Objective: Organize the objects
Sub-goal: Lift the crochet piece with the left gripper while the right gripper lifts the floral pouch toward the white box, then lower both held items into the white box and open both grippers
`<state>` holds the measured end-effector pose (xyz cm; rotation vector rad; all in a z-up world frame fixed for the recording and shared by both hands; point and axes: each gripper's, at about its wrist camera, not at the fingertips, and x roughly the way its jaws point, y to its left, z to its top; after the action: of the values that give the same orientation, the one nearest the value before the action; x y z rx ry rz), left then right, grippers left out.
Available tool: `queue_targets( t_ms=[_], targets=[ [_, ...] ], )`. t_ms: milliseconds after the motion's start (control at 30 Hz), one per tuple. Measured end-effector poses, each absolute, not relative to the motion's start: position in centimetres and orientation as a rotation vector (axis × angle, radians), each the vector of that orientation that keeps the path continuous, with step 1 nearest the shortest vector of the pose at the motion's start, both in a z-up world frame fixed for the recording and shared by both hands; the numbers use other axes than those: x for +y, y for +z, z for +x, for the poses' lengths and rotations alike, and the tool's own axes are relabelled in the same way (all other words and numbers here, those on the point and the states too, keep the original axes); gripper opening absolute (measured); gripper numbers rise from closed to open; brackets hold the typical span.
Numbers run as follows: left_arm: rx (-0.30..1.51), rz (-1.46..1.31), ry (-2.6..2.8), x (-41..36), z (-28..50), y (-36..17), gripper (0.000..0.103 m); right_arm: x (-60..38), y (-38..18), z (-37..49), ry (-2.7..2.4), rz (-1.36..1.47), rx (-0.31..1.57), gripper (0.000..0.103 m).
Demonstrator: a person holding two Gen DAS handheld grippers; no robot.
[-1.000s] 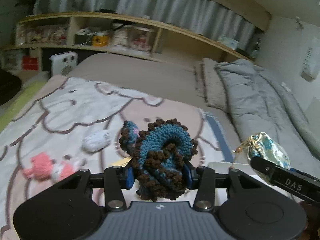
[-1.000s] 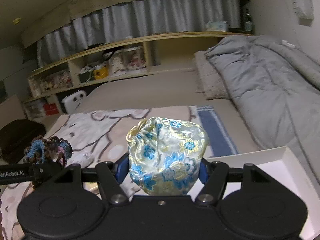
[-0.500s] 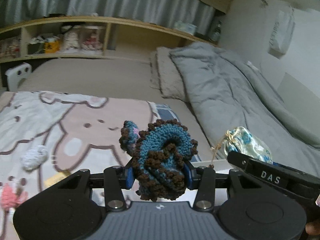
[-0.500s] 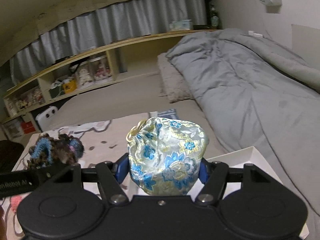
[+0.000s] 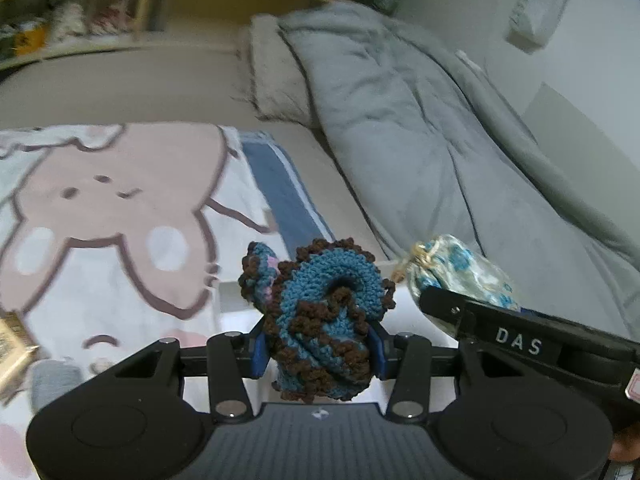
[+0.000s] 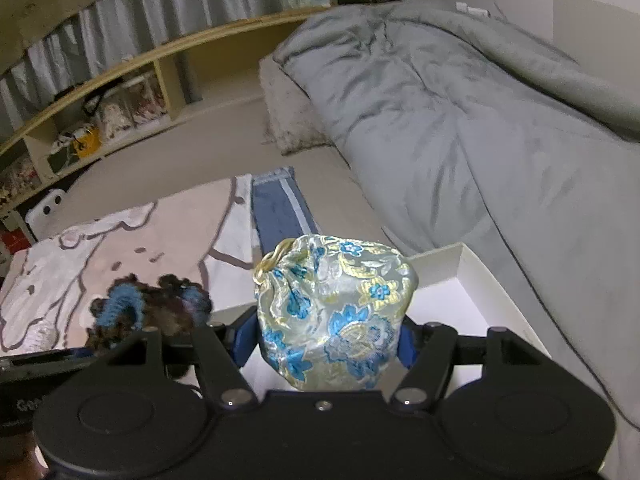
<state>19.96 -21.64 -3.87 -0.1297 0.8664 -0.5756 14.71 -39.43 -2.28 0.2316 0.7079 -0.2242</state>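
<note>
While L tongs pinch crochet piece, R tongs pinch floral pouch, cartoon blanket, grey duvet, white box.

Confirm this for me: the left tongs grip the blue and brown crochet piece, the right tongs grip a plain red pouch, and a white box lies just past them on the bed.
One thing is wrong: the pouch in the right tongs is pale silk with blue and yellow flowers, as the right wrist view shows. The left tongs do grip the crochet piece, and the white box lies just past them.
</note>
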Motion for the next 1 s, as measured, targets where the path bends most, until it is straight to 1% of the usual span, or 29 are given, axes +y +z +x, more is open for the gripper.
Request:
queue_targets(
  t_ms=[400,500,567,600,667,700,733,800,867,1000],
  targets=[
    [0.931,-0.017,-0.572,-22.7,22.4,-7.9,0.049,-39.7,-5.7,17.6,-0.226,0.282,0.795,0.067],
    [0.944,0.019,-0.585,-23.0,22.4,-8.6,0.054,-39.9,-7.0,18.2,-0.231,0.313,0.838,0.068],
    [0.936,0.041,-0.580,-23.0,22.3,-8.9,0.062,-40.0,-7.5,18.3,-0.228,0.334,0.855,0.068],
    [0.929,0.039,-0.585,-23.0,22.3,-8.9,0.065,-40.1,-7.6,18.4,-0.226,0.345,0.861,0.069],
    [0.923,0.009,-0.605,-22.7,22.1,-8.8,0.079,-40.2,-7.7,18.4,-0.242,0.366,0.871,0.077],
    [0.919,-0.011,-0.613,-22.5,22.0,-8.7,0.082,-40.3,-7.6,18.3,-0.251,0.368,0.875,0.088],
    [0.913,-0.023,-0.614,-22.5,21.9,-8.5,0.085,-40.4,-7.5,18.2,-0.260,0.364,0.869,0.092],
    [0.902,-0.008,-0.604,-22.7,21.6,-8.2,0.086,-40.5,-7.0,17.9,-0.269,0.353,0.860,0.092],
    [0.887,0.019,-0.580,-22.8,21.5,-7.8,0.089,-40.7,-6.8,17.7,-0.272,0.358,0.857,0.092],
    [0.880,0.030,-0.568,-22.6,21.5,-7.2,0.090,-41.1,-6.8,17.7,-0.284,0.371,0.862,0.092]
  ],
)
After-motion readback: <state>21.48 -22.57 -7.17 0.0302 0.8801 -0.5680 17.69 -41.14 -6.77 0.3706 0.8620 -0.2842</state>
